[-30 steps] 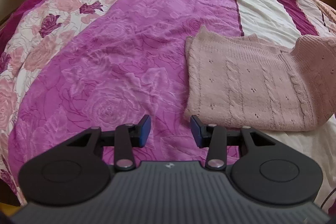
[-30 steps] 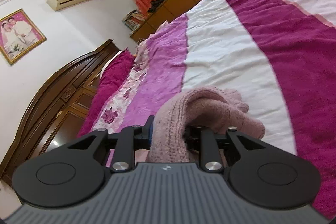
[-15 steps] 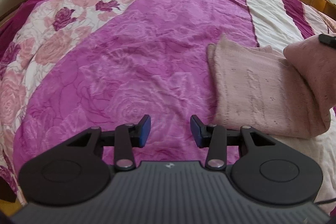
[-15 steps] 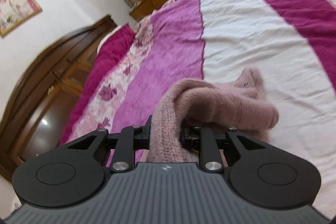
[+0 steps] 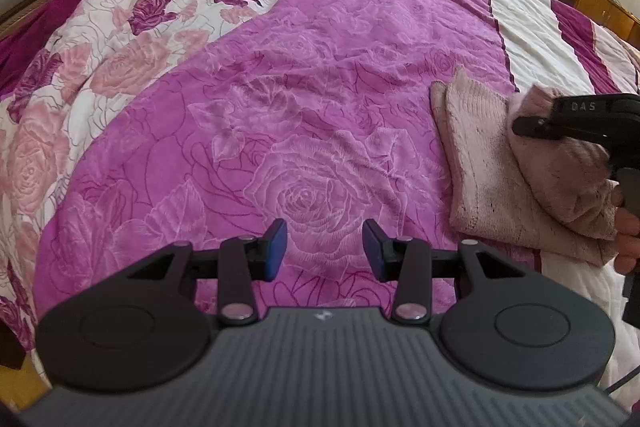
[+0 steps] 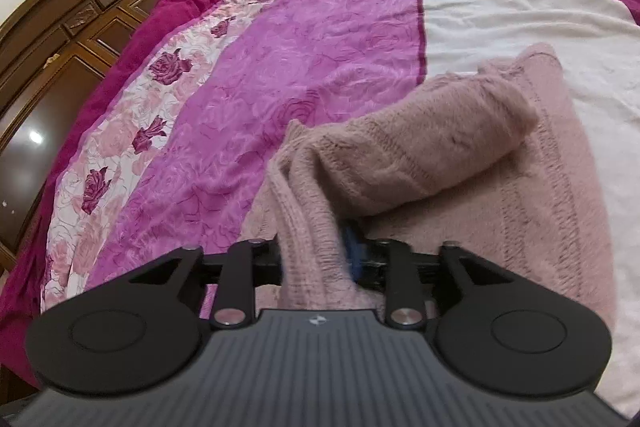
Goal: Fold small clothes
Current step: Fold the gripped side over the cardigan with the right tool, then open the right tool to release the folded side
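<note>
Right tool [image 6: 316,267] clamped on the pink knit sweater's [image 6: 532,211] edge, mid-fold over the bed [image 6: 320,11].

We hold the gathered knit edge between the right tool's fingers, with a rolled flap draped over the flat part of the sweater lying on the bedspread. Our left tool [image 5: 323,247] hangs with fingers apart and empty over the purple rose quilt, the sweater [image 5: 480,163] off to its right, near but not touching. To fold well, we judge we should carry the flap across evenly, lay it flat, and only then let go.
</note>
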Tool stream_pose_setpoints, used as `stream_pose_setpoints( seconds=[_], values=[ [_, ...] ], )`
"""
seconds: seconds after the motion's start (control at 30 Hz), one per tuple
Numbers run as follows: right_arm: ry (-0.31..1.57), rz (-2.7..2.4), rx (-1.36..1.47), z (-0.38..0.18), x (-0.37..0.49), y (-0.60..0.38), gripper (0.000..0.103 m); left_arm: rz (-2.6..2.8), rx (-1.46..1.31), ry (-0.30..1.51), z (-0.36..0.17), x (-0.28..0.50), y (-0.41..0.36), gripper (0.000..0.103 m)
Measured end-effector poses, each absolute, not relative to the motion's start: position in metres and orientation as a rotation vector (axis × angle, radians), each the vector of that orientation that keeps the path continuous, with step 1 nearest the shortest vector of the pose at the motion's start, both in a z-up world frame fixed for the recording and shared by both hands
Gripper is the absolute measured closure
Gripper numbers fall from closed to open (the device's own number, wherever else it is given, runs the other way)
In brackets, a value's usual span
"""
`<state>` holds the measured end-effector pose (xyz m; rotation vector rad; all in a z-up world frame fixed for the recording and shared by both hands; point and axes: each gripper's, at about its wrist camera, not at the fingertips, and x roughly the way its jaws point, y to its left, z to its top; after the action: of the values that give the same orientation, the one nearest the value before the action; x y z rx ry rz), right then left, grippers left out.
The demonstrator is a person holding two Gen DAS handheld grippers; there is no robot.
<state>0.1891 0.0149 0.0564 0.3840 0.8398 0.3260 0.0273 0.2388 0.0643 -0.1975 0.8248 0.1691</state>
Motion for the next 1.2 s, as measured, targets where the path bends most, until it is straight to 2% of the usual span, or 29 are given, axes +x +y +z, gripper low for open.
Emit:
stream_pose_setpoints(
  seconds=[0.07, 0.13, 0.57, 0.8, 0.93, 1.2],
  values=[
    [0.825, 0.362, 0.364, 0.059, 0.186, 0.019, 0.047, 0.166, -0.193, 0.825, 0.064, 0.028, 0.238, 0.060],
    [0.821, 0.400, 0.338, 0.064, 0.181, 0.021, 0.045, 0.162, -0.192, 0.822, 0.065, 0.028, 0.237, 0.060],
    [0.676, 0.457, 0.350, 0.099, 0.101, -0.041, 0.036, 0.074, -0.169, 0.765, 0.087, 0.037, 0.210, 0.059],
    [0.609, 0.353, 0.386, 0.103, 0.076, -0.092, 0.036, -0.006, -0.144, 0.735, 0.107, 0.053, 0.180, 0.059],
    [0.613, 0.296, 0.440, 0.095, 0.076, -0.119, 0.036, -0.038, -0.088, 0.710, 0.116, 0.066, 0.157, 0.045],
    [0.618, 0.235, 0.497, 0.079, 0.080, -0.144, 0.036, -0.102, -0.018, 0.726, 0.112, 0.099, 0.123, 0.044]
  ],
)
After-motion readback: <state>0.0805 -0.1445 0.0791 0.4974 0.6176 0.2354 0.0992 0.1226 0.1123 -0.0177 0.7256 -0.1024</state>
